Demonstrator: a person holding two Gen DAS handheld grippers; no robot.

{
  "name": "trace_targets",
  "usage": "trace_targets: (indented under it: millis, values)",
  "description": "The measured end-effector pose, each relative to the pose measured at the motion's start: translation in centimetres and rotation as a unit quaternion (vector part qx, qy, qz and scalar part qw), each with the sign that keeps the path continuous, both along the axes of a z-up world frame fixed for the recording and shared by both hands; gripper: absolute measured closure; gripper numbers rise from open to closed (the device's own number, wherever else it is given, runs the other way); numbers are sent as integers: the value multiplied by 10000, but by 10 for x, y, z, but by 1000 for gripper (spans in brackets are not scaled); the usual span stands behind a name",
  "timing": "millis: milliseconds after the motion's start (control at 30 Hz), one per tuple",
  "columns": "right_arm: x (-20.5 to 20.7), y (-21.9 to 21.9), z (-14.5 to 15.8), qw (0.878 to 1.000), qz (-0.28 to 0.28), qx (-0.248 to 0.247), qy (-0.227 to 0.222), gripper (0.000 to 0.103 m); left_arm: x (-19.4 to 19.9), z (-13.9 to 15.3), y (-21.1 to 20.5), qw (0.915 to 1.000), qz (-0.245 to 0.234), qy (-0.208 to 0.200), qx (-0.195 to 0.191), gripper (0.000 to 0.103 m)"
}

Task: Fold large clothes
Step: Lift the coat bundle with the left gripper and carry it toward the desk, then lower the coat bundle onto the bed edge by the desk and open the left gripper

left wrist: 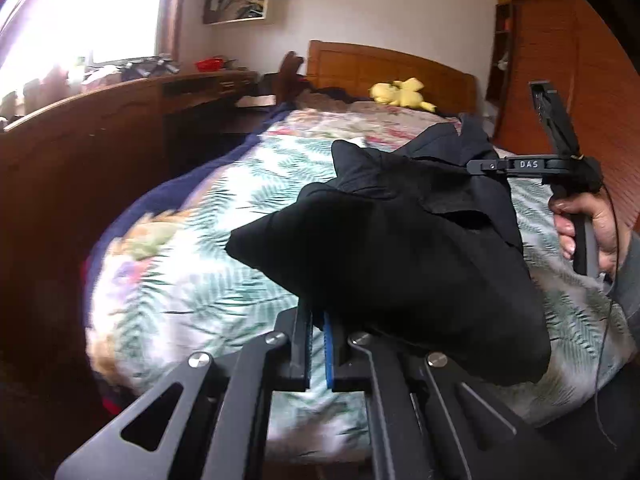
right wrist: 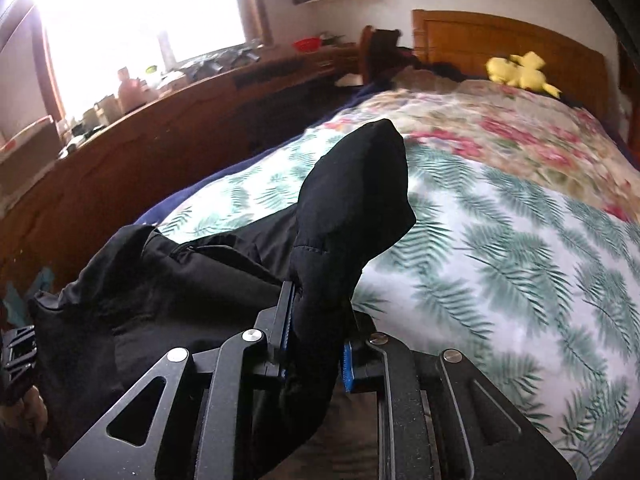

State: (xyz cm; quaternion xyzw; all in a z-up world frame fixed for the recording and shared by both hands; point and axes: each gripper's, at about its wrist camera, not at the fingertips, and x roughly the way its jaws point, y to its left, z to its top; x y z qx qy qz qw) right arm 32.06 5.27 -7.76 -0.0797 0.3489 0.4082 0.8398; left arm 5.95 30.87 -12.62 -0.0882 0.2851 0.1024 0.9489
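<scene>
A large black garment (left wrist: pixel 400 248) hangs in the air above the bed, stretched between my two grippers. My left gripper (left wrist: pixel 319 320) is shut on one bunched end of it; the blue pads clamp the cloth. In the left wrist view my right gripper (left wrist: pixel 480 166) is seen from the side at the right, pinching the far end of the garment. In the right wrist view my right gripper (right wrist: pixel 316 320) is shut on a thick fold of the black garment (right wrist: pixel 352 208), which sticks up past the fingers and trails down to the left.
The bed (right wrist: pixel 500 248) has a fern-print sheet and a floral cover, with a wooden headboard (left wrist: pixel 392 68) and a yellow plush toy (left wrist: pixel 400 94) near it. A cluttered wooden desk (right wrist: pixel 160 120) runs along the bed's left side under a bright window.
</scene>
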Motion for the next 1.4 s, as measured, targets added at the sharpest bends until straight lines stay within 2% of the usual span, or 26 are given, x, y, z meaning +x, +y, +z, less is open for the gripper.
trace_targets:
  millis: [300, 633, 767, 900, 1033, 1100, 1167, 1233, 1300, 1400]
  values:
    - [-17, 113, -5, 9982, 585, -141, 13, 87, -23, -4, 71, 9969, 725, 71, 281, 100]
    - [-32, 229, -8, 9938, 1087, -217, 8, 87, -42, -19, 145, 9876, 1506, 171, 421, 100]
    - [-37, 262, -12, 9928, 1148, -313, -109, 87, -29, -31, 160, 9854, 1622, 355, 389, 100]
    - [-34, 278, -24, 9930, 1053, -528, -56, 86, -21, -41, 166, 9848, 1622, 470, 416, 100]
    - [-28, 272, -36, 9939, 963, -540, 9, 85, -15, -40, 169, 9842, 1629, 523, 447, 100]
    - [-26, 270, -41, 9943, 898, -574, 77, 80, -12, -41, 170, 9828, 1683, 608, 459, 100]
    - [-25, 267, -44, 9944, 806, -679, 34, 72, -14, -43, 171, 9814, 1735, 715, 412, 100]
    - [-29, 261, -46, 9940, 784, -757, -58, 68, -19, -47, 173, 9808, 1773, 772, 256, 100]
    - [-34, 254, -47, 9937, 832, -742, -130, 65, -28, -50, 174, 9801, 1828, 766, 74, 100]
    - [-45, 242, -46, 9924, 1009, -681, -193, 61, -45, -47, 168, 9801, 1888, 615, -6, 100]
